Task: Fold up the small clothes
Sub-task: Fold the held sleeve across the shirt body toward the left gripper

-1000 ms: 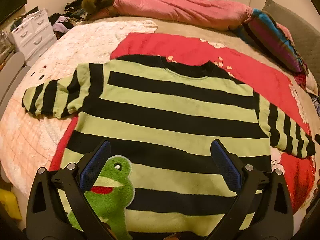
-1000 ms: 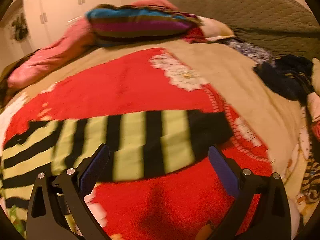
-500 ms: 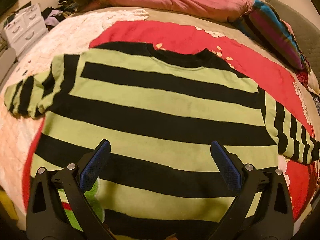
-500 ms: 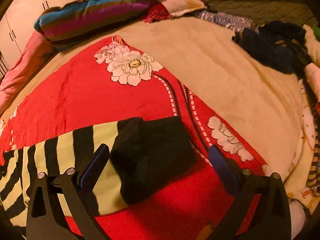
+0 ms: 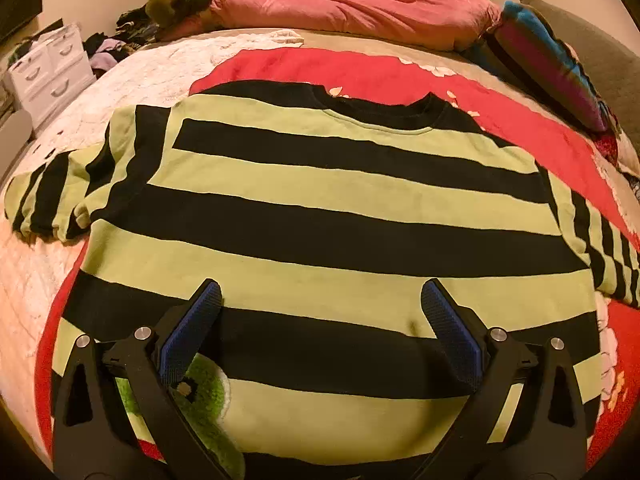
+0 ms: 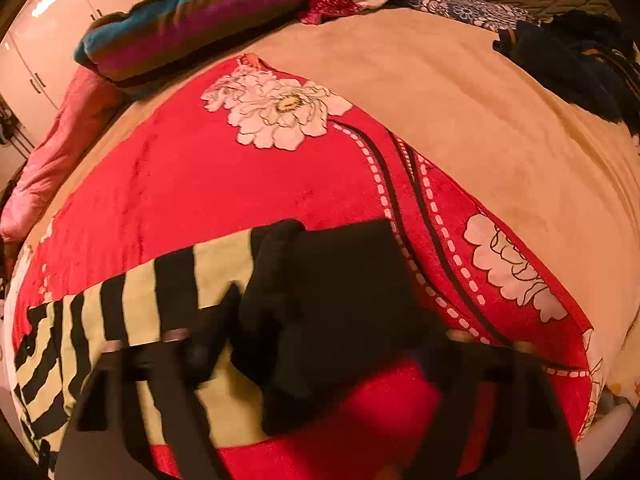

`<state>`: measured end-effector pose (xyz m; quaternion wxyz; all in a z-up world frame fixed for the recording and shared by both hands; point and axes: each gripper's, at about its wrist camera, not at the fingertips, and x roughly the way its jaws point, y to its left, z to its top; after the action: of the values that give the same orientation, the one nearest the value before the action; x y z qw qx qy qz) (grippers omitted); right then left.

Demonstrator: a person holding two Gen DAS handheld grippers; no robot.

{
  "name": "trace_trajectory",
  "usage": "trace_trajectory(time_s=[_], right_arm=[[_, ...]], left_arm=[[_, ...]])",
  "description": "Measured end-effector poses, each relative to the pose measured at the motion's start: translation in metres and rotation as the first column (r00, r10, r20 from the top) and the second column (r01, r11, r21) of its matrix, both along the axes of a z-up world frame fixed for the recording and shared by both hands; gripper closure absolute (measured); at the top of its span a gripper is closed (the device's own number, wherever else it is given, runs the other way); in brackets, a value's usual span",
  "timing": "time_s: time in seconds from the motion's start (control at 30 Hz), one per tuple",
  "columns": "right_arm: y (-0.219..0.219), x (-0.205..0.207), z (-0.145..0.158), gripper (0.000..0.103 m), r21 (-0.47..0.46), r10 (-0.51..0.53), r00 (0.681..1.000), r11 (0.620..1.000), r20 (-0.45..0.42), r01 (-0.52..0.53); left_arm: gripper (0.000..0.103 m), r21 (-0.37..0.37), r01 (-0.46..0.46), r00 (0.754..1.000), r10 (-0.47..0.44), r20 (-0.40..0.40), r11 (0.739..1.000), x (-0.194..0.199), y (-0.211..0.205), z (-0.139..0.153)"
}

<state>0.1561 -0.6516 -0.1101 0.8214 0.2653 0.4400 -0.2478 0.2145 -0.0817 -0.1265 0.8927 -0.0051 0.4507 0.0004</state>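
Left gripper points steeply down, jaws wide apart, blue pads clearly visible, nothing between them. Right gripper also tilted down, its jaws have just been closing; pic is blurred, so prob. half closed, contact not sure.

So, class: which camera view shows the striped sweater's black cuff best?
The right wrist view: the black cuff sits close, between the blurred right gripper jaws. The left wrist view shows the sweater body; that sleeve runs off-frame.
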Motion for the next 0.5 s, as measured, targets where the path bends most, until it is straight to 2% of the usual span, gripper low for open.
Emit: trace_trajectory(time_s=[0.03,0.07,0.13,0.2,0.3,0.43,0.5], right_arm=[[-0.001,-0.001,0.002,0.064,0.02,0.007,1.0,1.0,0.019,-0.007],[-0.001,-0.005,0.008,0.068,0.063,0.014,0.998,0.998,0.061,-0.018],[0.009,-0.007,0.028,0.072,0.059,0.049,0.99,0.997,0.133,-0.057],[0.029,-0.005,0.051,0.073,0.02,0.122,0.974,0.992,0.192,-0.128],[0.066,0.006,0.08,0.073,0.02,0.225,0.934,0.971,0.276,-0.24],[0.131,0.032,0.103,0.073,0.054,0.348,0.87,0.919,0.35,-0.39],[0.17,0.048,0.108,0.073,0.077,0.413,0.83,0.878,0.375,-0.472]], left_arm=[[0.009,0.004,-0.001,1.0,0.001,-0.007,1.0,0.001,0.0,-0.002],[0.009,0.003,-0.004,1.0,0.004,-0.012,1.0,0.002,0.002,-0.002],[0.009,-0.011,-0.007,1.0,0.007,-0.018,1.0,0.002,0.004,-0.003],[0.009,-0.027,-0.013,1.0,0.012,-0.015,1.0,0.003,0.007,-0.001],[0.009,-0.042,-0.016,1.0,0.016,-0.01,0.999,0.003,0.01,0.001],[0.009,-0.057,-0.019,1.0,0.02,0.01,0.998,0.001,0.013,0.008],[0.009,-0.06,-0.02,1.0,0.021,0.02,0.998,0.001,0.015,0.01]])
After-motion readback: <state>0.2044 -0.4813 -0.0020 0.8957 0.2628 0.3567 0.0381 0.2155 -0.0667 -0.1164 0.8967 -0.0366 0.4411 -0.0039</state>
